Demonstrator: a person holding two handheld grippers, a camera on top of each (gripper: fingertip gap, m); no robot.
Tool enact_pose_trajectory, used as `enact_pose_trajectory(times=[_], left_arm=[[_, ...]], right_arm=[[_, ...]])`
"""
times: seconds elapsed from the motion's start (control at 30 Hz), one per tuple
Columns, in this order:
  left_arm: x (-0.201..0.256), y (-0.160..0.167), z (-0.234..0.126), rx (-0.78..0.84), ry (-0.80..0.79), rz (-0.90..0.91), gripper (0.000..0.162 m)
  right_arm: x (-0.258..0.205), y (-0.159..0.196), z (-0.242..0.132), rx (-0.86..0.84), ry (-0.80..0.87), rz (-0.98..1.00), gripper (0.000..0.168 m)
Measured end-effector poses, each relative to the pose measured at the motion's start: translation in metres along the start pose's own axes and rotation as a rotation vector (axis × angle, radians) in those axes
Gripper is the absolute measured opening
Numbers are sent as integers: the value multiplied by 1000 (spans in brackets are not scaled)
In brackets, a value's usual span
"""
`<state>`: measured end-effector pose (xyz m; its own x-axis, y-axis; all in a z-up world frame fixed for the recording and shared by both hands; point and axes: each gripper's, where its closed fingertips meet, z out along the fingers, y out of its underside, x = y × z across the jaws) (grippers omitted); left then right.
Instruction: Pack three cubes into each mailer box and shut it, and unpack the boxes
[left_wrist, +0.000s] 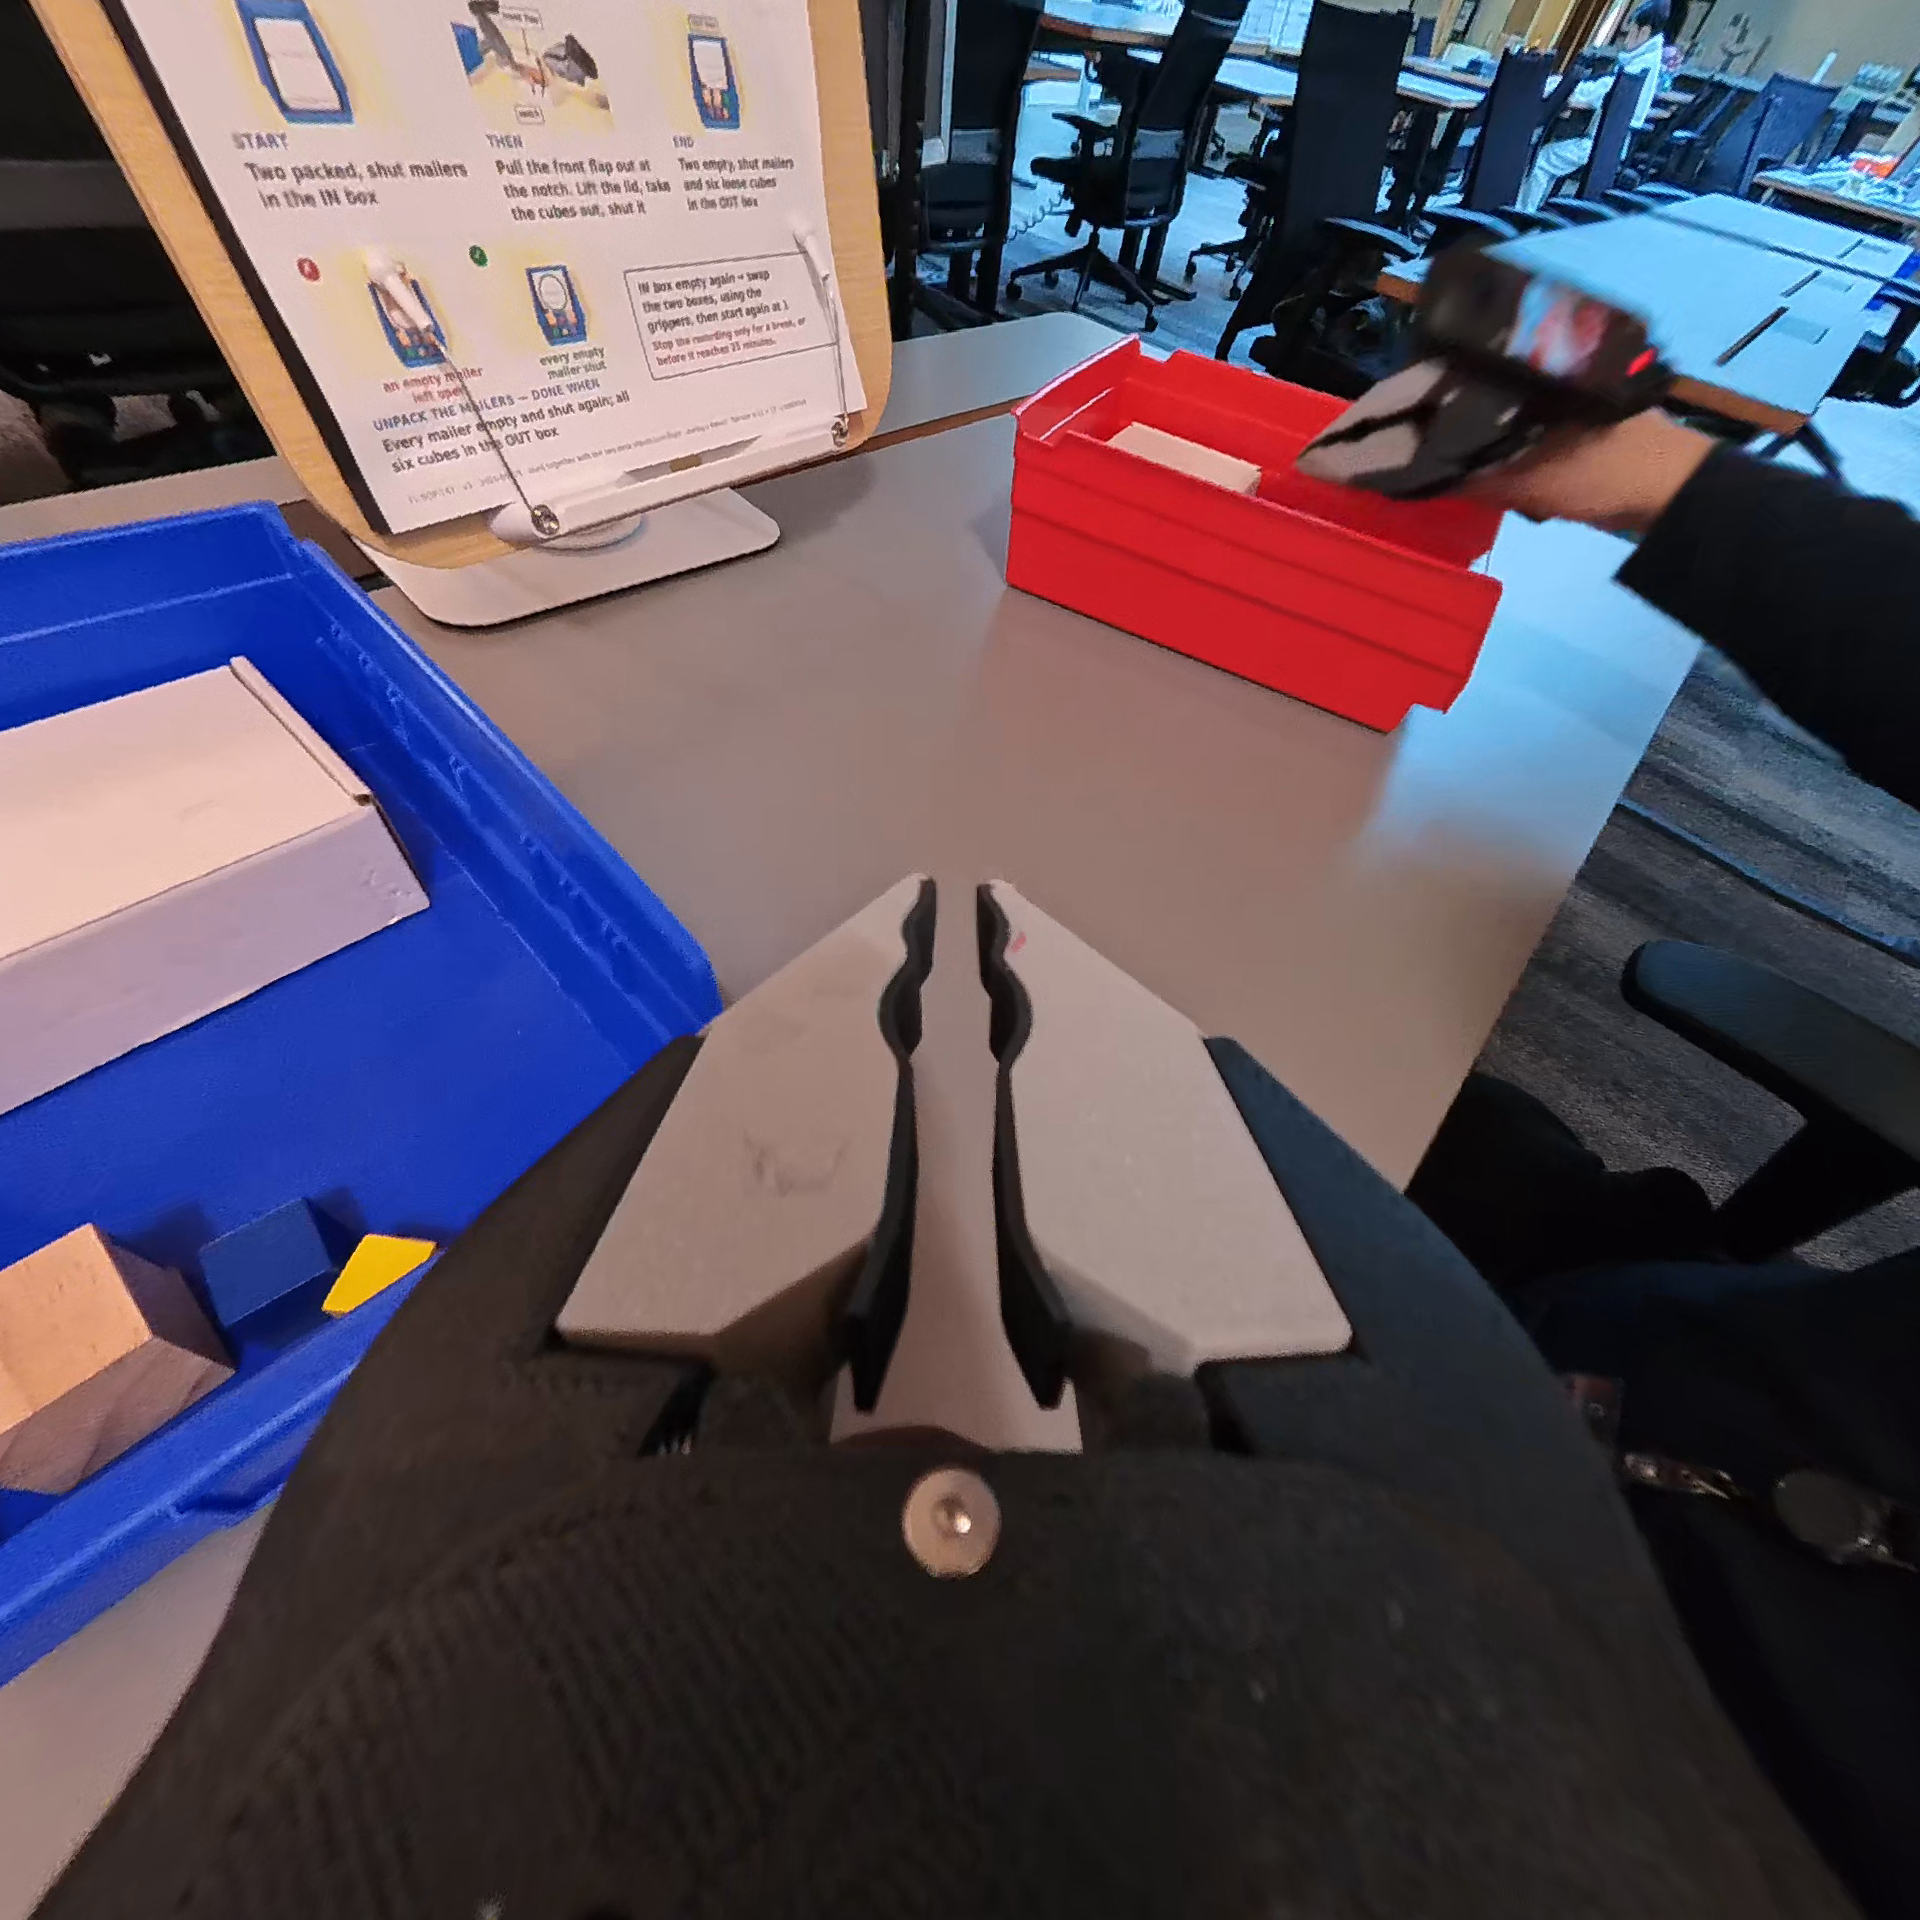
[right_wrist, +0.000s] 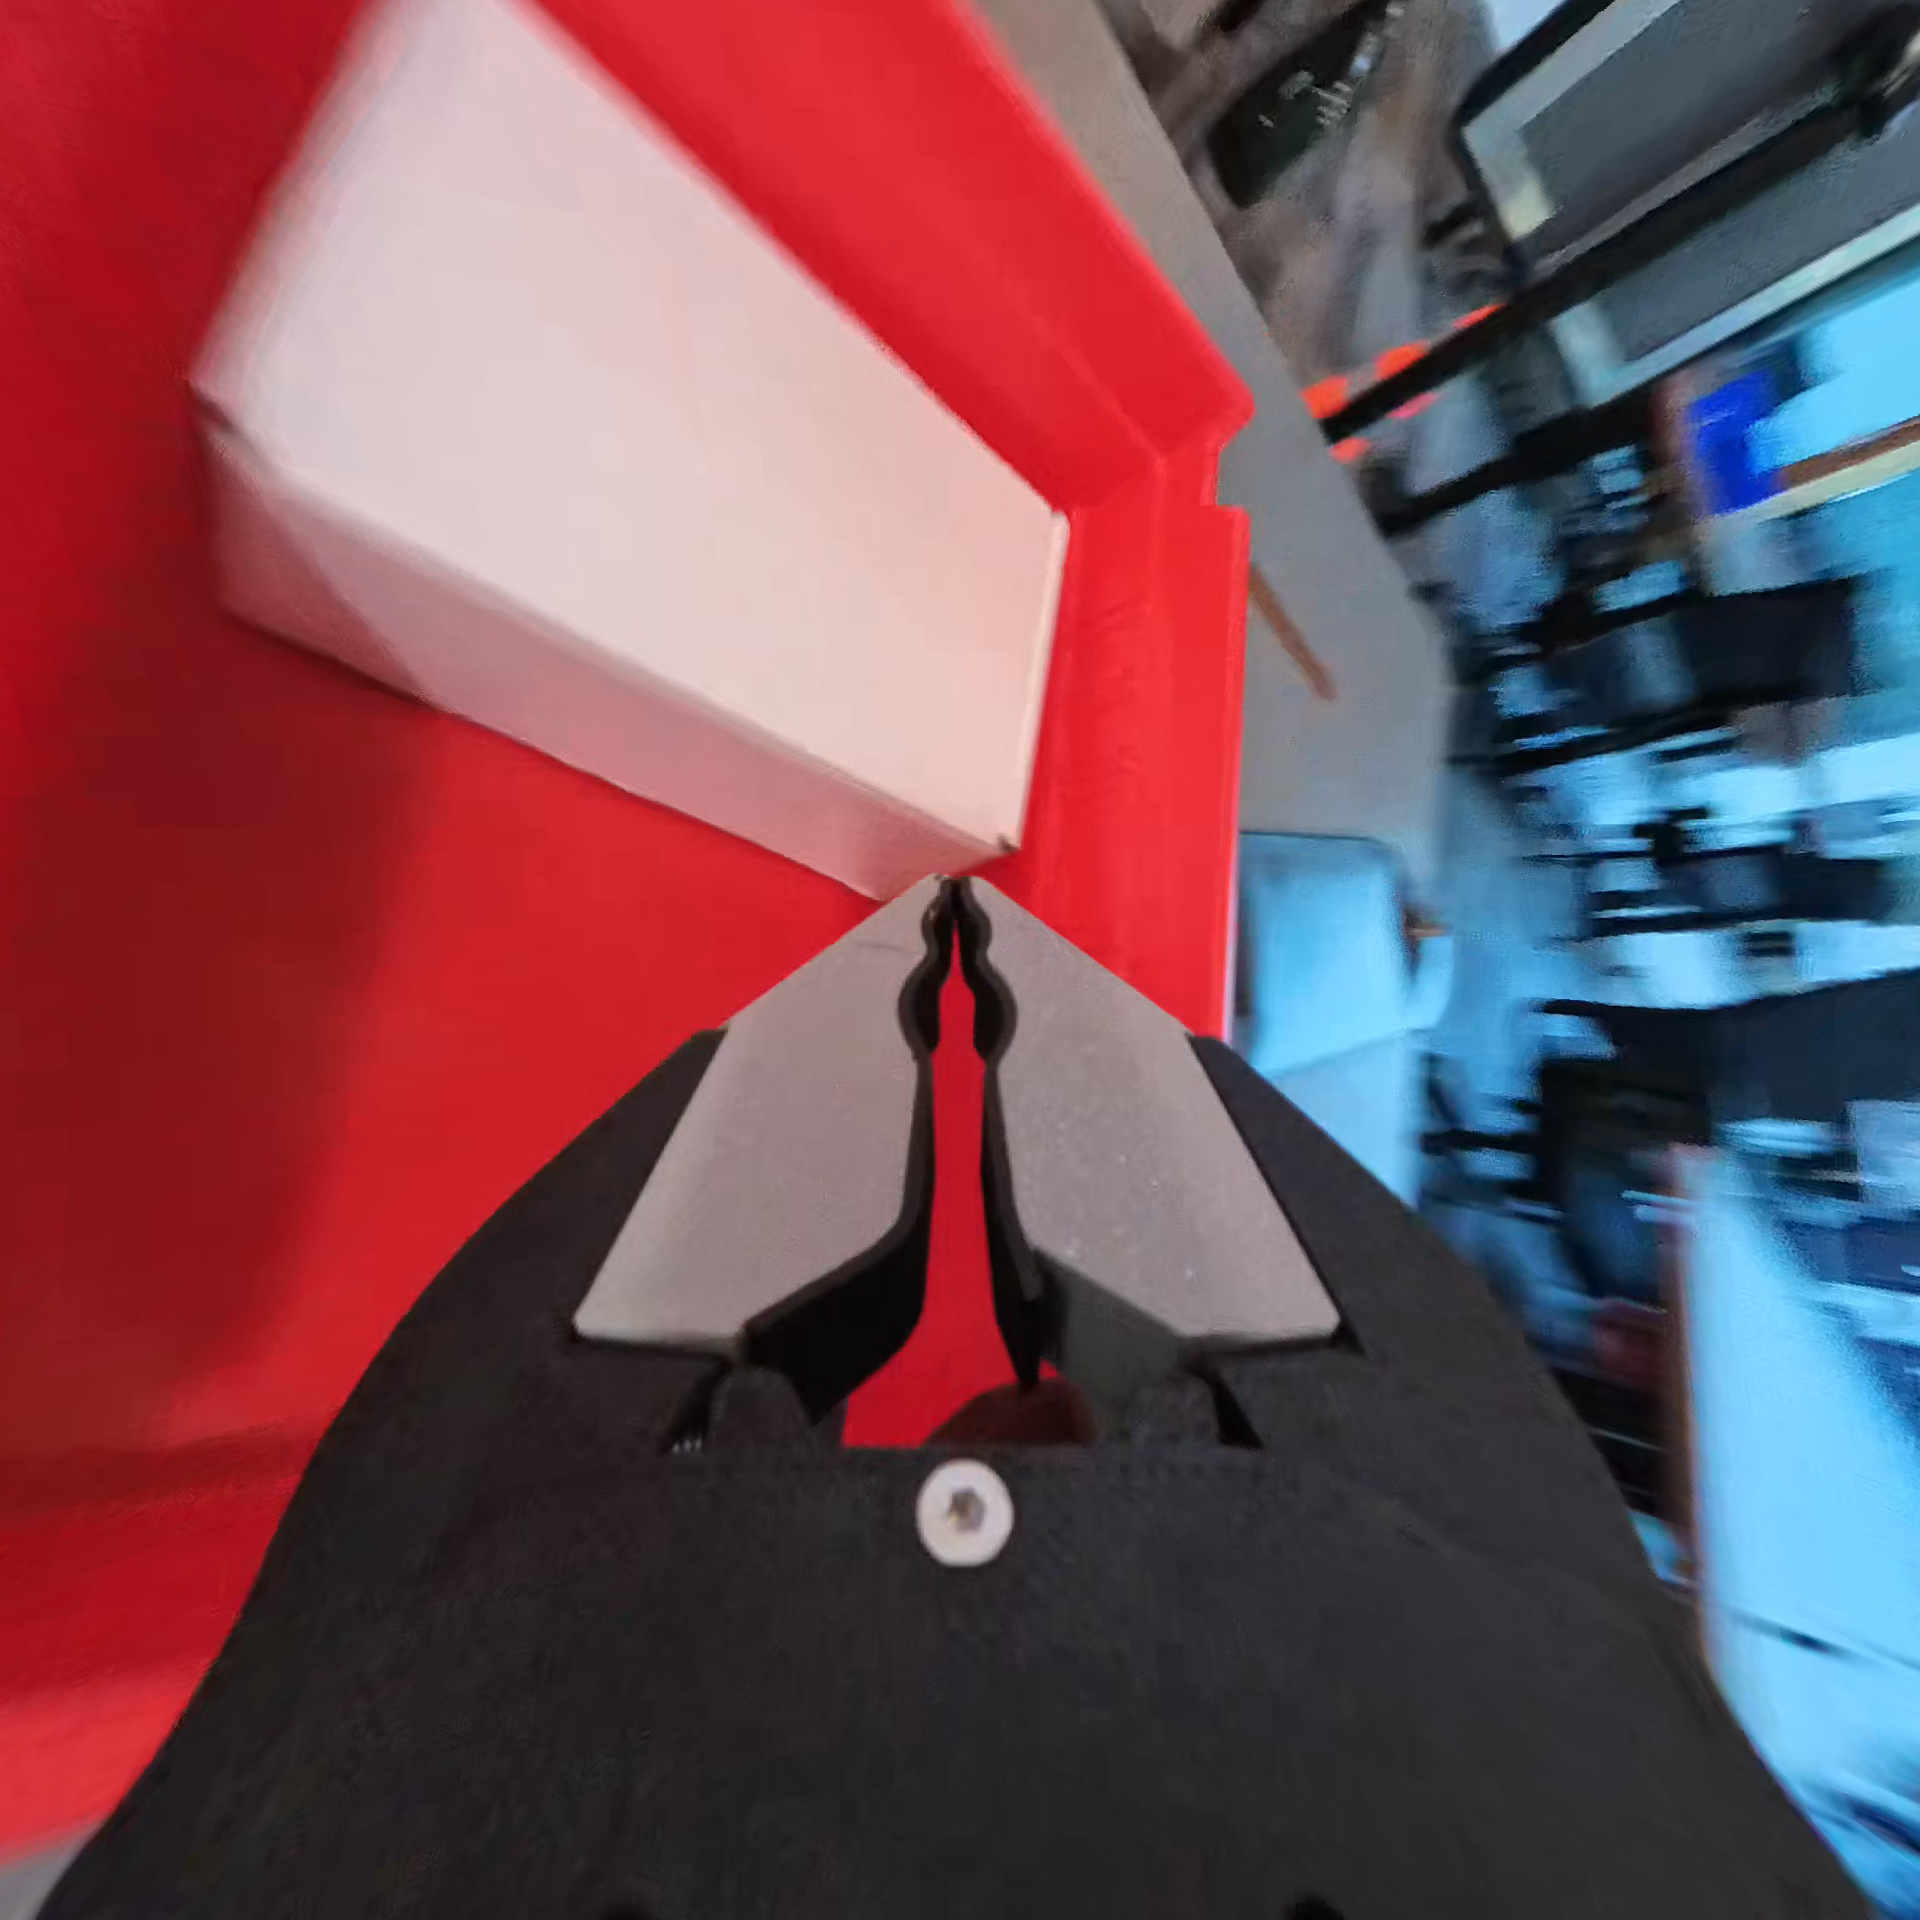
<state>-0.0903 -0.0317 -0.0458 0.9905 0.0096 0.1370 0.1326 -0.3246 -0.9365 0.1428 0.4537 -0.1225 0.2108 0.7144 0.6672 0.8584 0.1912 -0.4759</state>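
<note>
One white mailer in red bin.

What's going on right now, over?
Left tool slightly open, empty. Right tool shut, at white mailer in red bin. Nothing in the way.

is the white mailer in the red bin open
No, the white mailer lies shut, lid flat, inside the red bin.

White shut mailer in blue bin beside loose cubes — another mailer in red bin, closed
</note>
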Motion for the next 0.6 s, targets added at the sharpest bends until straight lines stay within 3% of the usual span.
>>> enact_pose_trajectory(times=[0.13, 0.23, 0.33, 0.4, 0.5, 0.6], left_arm=[[-24, 7, -1, -21, -98, -38, 13], [-51, 11, -6, -18, -204, -119, 39], [-72, 8, -19, 43, -278, -189, 51], [-82, 5, -30, 93, -311, -234, 55], [-115, 24, -55, 21, -509, -217, 58], [-137, 44, -74, -51, -626, -234, 58]], right_arm=[[-15, -57, -83, 289, -284, 354, 0], [-48, -104, -152, 526, -472, 418, 25], [-120, -136, -197, 631, -711, 398, 33], [-171, -148, -202, 636, -786, 354, 34], [-231, -160, -170, 586, -735, 295, 34], [-254, -173, -137, 565, -637, 232, 40]])
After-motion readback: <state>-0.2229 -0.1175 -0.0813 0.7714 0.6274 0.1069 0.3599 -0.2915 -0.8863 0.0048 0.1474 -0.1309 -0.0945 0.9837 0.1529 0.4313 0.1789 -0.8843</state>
